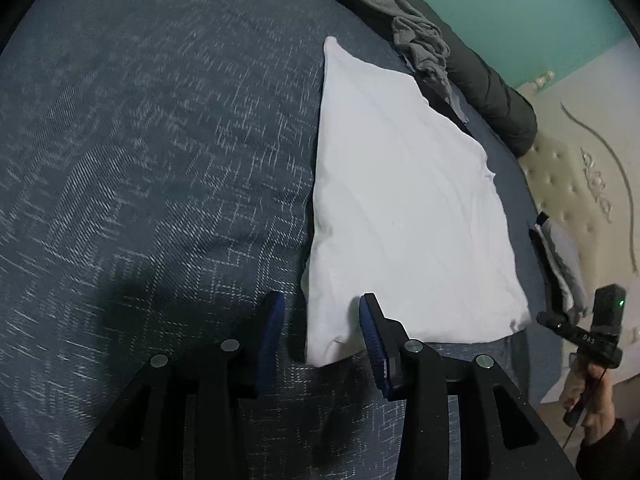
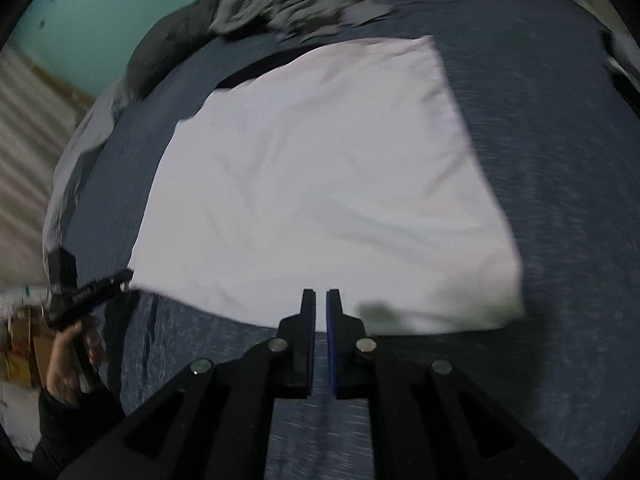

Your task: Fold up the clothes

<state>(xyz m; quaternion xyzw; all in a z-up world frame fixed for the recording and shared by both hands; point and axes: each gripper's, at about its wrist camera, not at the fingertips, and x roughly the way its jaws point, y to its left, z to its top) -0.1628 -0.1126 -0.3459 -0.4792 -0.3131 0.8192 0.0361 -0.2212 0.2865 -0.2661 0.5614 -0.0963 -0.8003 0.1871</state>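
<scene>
- Spreading wide, bare blue bedspread (image 1: 140,168) fills the left.
- Left gripper (image 1: 322,312): jaws apart, straddling the near corner of the folded white garment (image 1: 404,208).
- Right gripper (image 2: 321,300): jaws nearly together, empty, at the garment's near edge.
- Grey clothes (image 1: 416,36) lie beyond the far edge.

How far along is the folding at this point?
Done: the white garment lies flat in a folded panel on the blue bedspread. In hand: nothing; the left gripper is open at its near corner, the right gripper nearly shut over its edge. Left: the crumpled grey clothes behind it.
</scene>
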